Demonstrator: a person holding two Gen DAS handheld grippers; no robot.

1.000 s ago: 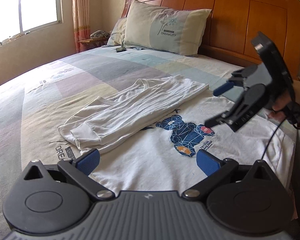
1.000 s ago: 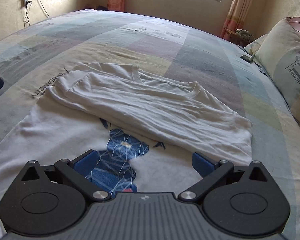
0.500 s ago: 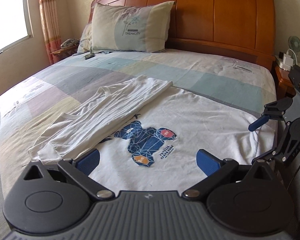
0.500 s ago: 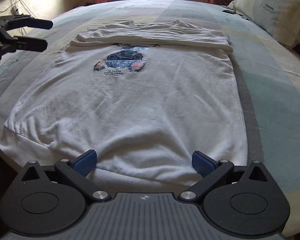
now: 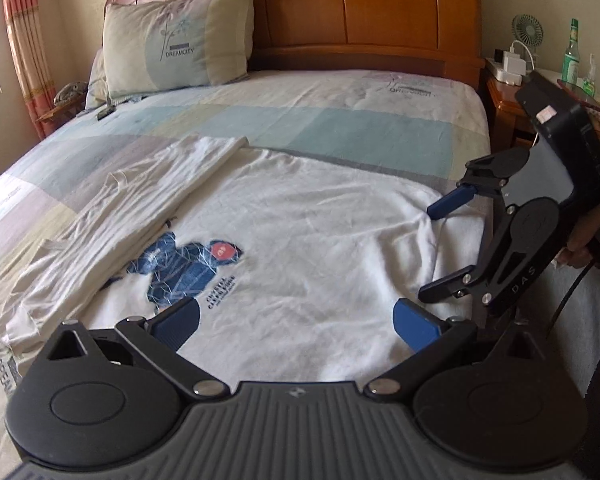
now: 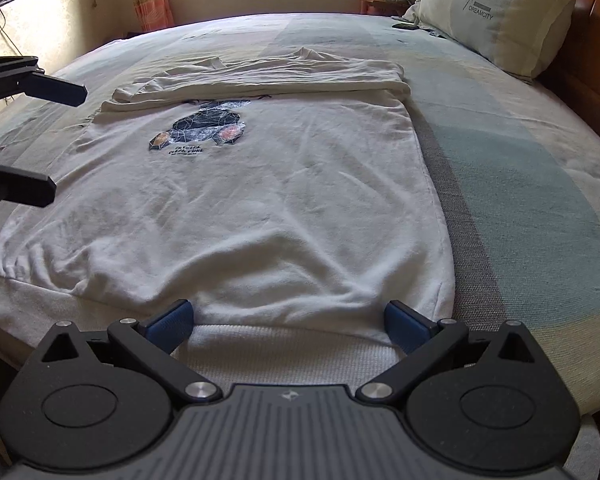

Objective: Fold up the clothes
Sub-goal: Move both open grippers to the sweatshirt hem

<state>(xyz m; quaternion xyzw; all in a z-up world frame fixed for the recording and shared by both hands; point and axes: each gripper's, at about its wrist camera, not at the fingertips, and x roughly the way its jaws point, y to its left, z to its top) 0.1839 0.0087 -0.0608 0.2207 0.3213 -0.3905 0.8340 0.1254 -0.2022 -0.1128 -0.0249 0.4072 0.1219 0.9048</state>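
Observation:
A white sweatshirt (image 5: 320,248) (image 6: 260,200) with a blue bear print (image 5: 188,268) (image 6: 204,124) lies flat on the bed. Its far side, sleeve included, is folded over the body in a long strip (image 5: 140,208) (image 6: 280,76). My left gripper (image 5: 298,320) hovers open low over the shirt's near side, just past the print. My right gripper (image 6: 288,322) is open at the ribbed hem (image 6: 284,348), a finger at each side of it, holding nothing. Each gripper shows in the other's view, right gripper (image 5: 440,248) and left gripper (image 6: 48,140), both open.
A pillow (image 5: 180,40) (image 6: 496,16) leans on the wooden headboard (image 5: 380,8). A nightstand (image 5: 508,92) at the right carries a fan, a charger and a green bottle. A small dark object (image 6: 406,26) lies near the pillow. The patchwork sheet (image 6: 520,184) lies bare beside the shirt.
Both grippers have left the folded strip. The right one has dropped back to the hem at the bed's edge; the left one has swung toward the shirt's near side. Both stay open.

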